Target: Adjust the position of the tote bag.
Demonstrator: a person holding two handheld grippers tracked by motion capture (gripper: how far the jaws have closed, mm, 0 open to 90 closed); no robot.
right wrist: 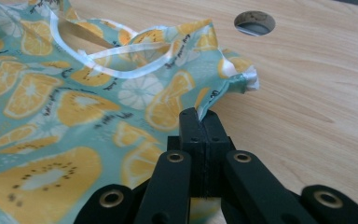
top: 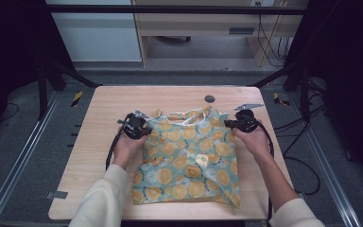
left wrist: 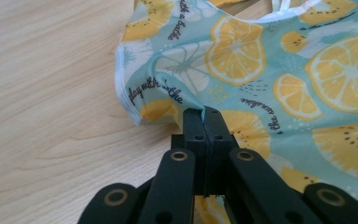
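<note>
1. Garment, teal with orange citrus slices and white trim, lies spread at the middle of the bench, hem toward the near edge.
2. Left gripper is clamped on fabric at the garment's left shoulder; jaws pressed together.
3. Right gripper pinches the right shoulder edge likewise.
4. Printed script on the fabric reads partly "day with", "the"; remainder illegible.
5. Round hole sits in the bench near the far edge.

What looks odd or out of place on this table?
Nothing stands out. The garment lies on the table, slightly rumpled, and the left gripper and right gripper each pinch a shoulder edge.
</note>
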